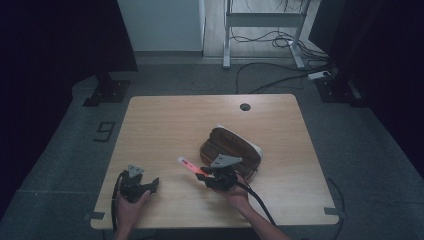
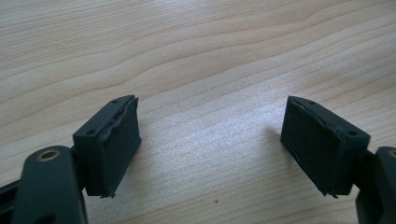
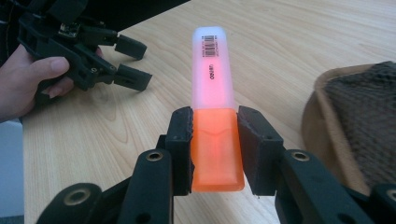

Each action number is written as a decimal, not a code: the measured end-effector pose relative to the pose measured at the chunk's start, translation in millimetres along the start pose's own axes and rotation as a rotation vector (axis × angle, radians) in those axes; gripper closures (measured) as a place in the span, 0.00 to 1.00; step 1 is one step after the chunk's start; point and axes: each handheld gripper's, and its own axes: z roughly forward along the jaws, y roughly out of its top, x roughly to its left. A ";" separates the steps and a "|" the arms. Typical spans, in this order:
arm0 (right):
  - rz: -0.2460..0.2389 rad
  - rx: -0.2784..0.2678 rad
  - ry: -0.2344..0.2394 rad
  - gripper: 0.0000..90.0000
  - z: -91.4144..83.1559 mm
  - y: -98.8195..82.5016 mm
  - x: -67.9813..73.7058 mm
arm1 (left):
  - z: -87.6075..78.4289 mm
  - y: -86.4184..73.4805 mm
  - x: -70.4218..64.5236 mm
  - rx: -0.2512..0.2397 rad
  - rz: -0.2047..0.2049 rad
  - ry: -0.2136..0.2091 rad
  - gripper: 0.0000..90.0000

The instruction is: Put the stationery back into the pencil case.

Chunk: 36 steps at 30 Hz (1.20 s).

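Gripped by its orange cap between the pads of the right gripper (image 3: 215, 140): an orange highlighter (image 3: 213, 79), lifted off the wooden table (image 1: 165, 120) beside a brown mesh pencil case (image 1: 231, 145). Farther off, left gripper (image 2: 210, 147) idle, jaws wide apart on nothing. Carrying step, likely; next, aiming at the case's opening.

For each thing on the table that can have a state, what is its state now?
Highlighter: held off the table by its orange end, cap on.
Right claw: shut on the highlighter.
Left claw: open, nothing between its pads, over bare wood.
Brown pouch: lying on the table beside the right claw; whether it is open or closed, I cannot tell.
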 end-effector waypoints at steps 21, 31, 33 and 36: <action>0.015 -0.060 -0.016 0.73 -25.5 6.0 -20.3 | 0.0 0.0 0.0 0.000 0.000 0.000 0.22; 0.016 -0.082 -0.026 0.73 -38.3 9.4 -31.7 | 0.0 0.0 0.0 0.000 0.000 0.000 0.22; 0.016 -0.085 -0.030 0.73 -40.3 9.5 -34.4 | 0.0 0.0 0.0 0.000 0.000 0.000 0.22; 0.015 -0.077 -0.037 0.73 -44.1 9.2 -41.6 | 0.0 0.0 0.0 0.000 0.000 0.000 0.22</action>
